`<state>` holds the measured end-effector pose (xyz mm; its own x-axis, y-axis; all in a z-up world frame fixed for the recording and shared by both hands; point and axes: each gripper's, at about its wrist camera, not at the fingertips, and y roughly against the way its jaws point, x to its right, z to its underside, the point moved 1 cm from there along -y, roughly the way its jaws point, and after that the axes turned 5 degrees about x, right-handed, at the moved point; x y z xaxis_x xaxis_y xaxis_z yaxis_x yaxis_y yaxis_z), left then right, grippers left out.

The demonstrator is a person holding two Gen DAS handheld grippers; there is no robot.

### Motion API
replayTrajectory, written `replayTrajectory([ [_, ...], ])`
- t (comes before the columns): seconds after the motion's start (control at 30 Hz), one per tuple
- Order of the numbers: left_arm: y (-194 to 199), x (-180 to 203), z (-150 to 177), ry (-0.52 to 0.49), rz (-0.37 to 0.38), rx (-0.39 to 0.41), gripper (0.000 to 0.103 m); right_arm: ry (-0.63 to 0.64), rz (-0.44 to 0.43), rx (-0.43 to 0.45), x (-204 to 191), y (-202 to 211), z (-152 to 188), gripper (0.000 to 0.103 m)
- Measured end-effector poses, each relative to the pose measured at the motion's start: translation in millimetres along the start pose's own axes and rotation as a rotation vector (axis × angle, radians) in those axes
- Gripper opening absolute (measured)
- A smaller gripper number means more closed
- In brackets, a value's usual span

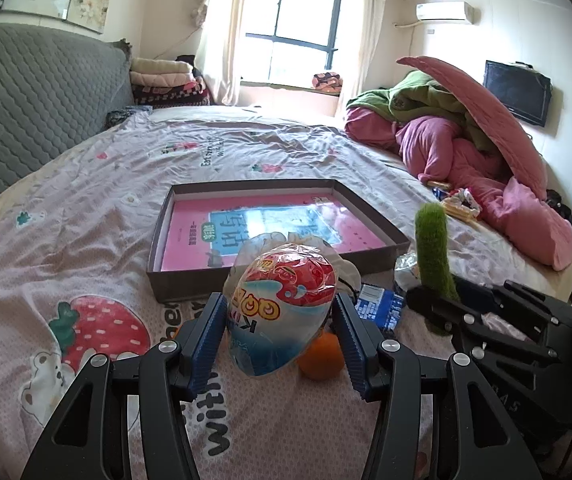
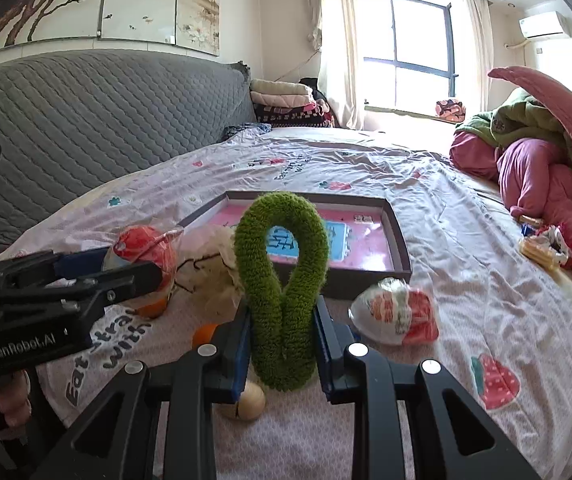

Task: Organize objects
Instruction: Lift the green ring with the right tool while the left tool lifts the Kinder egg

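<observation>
Fingers of the left gripper (image 1: 279, 320) clamped on a plastic-wrapped toy egg (image 1: 281, 312), red at the top and pale blue at the bottom, gripped across its width with the long axis running away from the fingers and up. Held clear of the bed (image 1: 85, 184), above an orange ball (image 1: 322, 356) lying just below and to the right of the fingertips. Straight ahead of those fingers, just past the egg's far end: the shallow dark box (image 1: 189, 284) with a pink sheet on its floor, near wall closest, open top facing up. Probably the drop spot, so a short push forward past that wall.

Fingers of the right gripper (image 2: 283, 340) pressed together on a fuzzy green loop (image 2: 281, 280), pinched low at its narrow waist, the round open end standing upright above the fingertips. Same box (image 2: 404, 258) directly beyond the loop, seen partly through its hole. Loop's long axis vertical, so likely to need tipping forward to lie flat inside.

Still on the bed near the right fingers: a second wrapped egg (image 2: 396, 312) ahead and to the right, a wooden ball (image 2: 247, 402) under the fingertips, crumpled paper (image 2: 213, 276) ahead and to the left. Both hands about equally near the box; left one looks slightly closer to its near wall.
</observation>
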<state>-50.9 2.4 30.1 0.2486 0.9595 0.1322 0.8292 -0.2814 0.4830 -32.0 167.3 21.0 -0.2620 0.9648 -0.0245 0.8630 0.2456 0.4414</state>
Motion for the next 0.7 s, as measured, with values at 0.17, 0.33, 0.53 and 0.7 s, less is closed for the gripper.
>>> replayTrajectory([
  [0.17,-6,-5,-5,0.026,-0.016,-0.002,0.056,0.002,-0.001,0.021,2,-5,-12,0.028],
  [0.33,-12,-4,-14,0.033,-0.033,0.006,0.056,-0.002,0.003,0.035,6,-7,-22,0.028],
  [0.53,-22,-2,-35,0.039,-0.011,0.033,0.056,-0.014,0.010,0.051,10,-12,-34,0.028],
  [0.7,-32,-2,-44,0.042,-0.005,0.034,0.056,-0.010,0.010,0.055,10,-16,-38,0.028],
])
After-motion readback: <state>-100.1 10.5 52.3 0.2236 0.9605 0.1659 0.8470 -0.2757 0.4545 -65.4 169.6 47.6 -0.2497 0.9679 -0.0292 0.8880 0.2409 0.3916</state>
